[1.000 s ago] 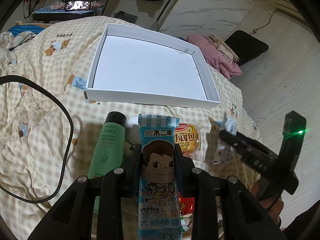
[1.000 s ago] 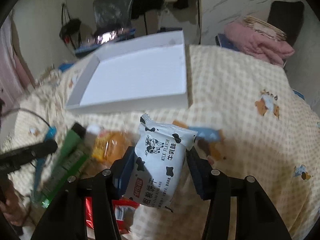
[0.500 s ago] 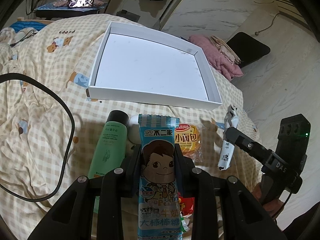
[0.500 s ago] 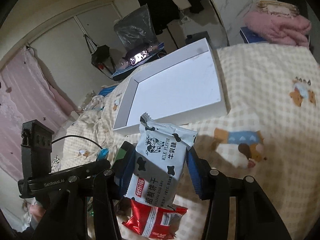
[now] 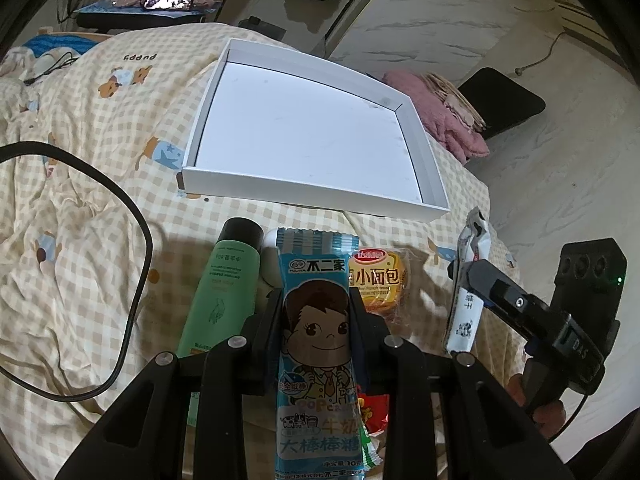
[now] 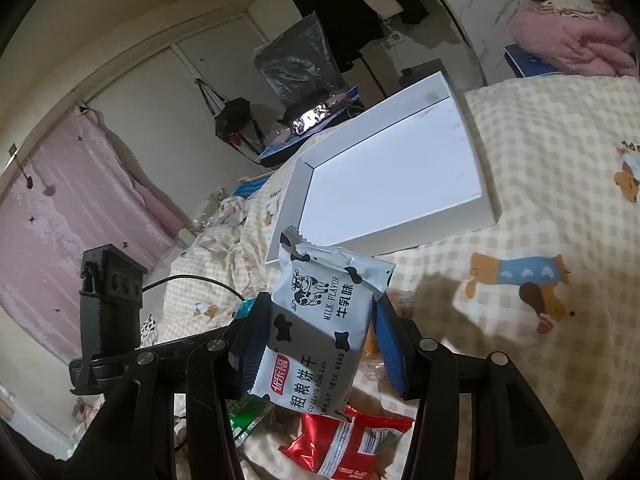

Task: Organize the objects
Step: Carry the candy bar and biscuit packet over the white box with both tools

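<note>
My left gripper is shut on a blue lollipop packet with a cartoon face, held above the bed. My right gripper is shut on a white cow-print biscuit packet, lifted off the bed; it also shows in the left wrist view. An empty white tray lies ahead on the checked bedspread and shows in the right wrist view. A green bottle, a small bread pack and a red packet lie on the bed below the grippers.
A black cable loops across the bedspread at the left. A pink blanket lies beyond the bed's far right edge. The left gripper body shows at the left of the right wrist view.
My right gripper has risen and tilted upward with the biscuit packet. My left gripper has held almost still with the lollipop packet.
</note>
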A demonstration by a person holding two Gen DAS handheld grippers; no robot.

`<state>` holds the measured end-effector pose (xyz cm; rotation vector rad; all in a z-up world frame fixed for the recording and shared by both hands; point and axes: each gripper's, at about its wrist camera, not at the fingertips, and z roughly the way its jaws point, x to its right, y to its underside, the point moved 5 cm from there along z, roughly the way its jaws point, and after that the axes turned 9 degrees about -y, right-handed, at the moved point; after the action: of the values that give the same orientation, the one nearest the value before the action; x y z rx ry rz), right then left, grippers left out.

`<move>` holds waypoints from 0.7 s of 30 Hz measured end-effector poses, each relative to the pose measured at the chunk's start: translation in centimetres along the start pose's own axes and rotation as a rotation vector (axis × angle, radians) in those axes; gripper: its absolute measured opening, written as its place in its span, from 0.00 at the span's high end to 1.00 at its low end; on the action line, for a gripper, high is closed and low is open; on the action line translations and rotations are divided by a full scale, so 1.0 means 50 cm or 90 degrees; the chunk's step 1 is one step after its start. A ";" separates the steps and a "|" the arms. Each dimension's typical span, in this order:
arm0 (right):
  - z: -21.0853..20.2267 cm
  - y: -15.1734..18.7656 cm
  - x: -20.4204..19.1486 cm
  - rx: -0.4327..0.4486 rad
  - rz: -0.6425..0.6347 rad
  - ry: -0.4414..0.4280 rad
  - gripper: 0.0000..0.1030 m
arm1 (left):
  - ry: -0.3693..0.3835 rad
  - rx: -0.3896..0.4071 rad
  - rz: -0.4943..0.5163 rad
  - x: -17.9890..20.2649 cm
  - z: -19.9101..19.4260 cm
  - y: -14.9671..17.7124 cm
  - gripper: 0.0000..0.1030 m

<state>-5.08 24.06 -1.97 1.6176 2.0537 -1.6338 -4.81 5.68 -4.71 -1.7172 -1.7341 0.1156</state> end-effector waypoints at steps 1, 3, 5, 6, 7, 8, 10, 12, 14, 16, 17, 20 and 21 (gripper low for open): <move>0.003 0.001 -0.003 -0.003 -0.003 -0.001 0.50 | 0.001 0.000 -0.001 0.000 0.000 0.000 0.68; 0.007 0.001 -0.009 -0.006 -0.010 -0.002 0.50 | 0.000 0.002 -0.001 -0.001 0.001 -0.002 0.68; 0.011 0.001 -0.013 -0.010 -0.017 -0.004 0.50 | 0.003 0.004 -0.002 -0.003 0.001 -0.004 0.68; 0.014 0.001 -0.015 -0.013 -0.020 -0.006 0.50 | 0.003 0.005 -0.004 -0.004 0.000 -0.005 0.68; 0.016 0.001 -0.017 -0.016 -0.022 -0.010 0.50 | 0.005 0.007 -0.006 -0.005 0.000 -0.006 0.69; 0.013 0.004 -0.019 -0.016 -0.023 -0.013 0.50 | 0.007 0.008 -0.010 -0.007 -0.001 -0.008 0.69; 0.018 0.001 -0.024 -0.019 -0.027 -0.019 0.50 | 0.012 0.013 -0.019 -0.013 -0.007 -0.015 0.68; 0.021 -0.002 -0.030 -0.025 -0.030 -0.026 0.50 | 0.013 0.023 -0.032 -0.019 -0.017 -0.028 0.69; 0.021 -0.014 -0.038 -0.025 -0.031 -0.040 0.50 | 0.012 0.043 -0.043 -0.025 -0.039 -0.047 0.69; 0.015 -0.040 -0.056 -0.022 -0.040 -0.063 0.50 | 0.017 0.064 -0.050 -0.029 -0.063 -0.065 0.69; 0.011 -0.048 -0.064 -0.017 -0.047 -0.065 0.50 | 0.017 0.076 -0.053 -0.030 -0.077 -0.076 0.69; 0.004 -0.088 -0.102 -0.009 -0.091 -0.063 0.49 | 0.005 0.109 -0.056 -0.034 -0.115 -0.109 0.69; 0.002 -0.105 -0.116 -0.008 -0.114 -0.053 0.49 | 0.001 0.118 -0.056 -0.035 -0.126 -0.121 0.69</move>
<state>-6.37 20.72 5.00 1.3715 2.2168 -1.7064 -6.87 0.84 2.49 -1.5057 -1.7373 0.2276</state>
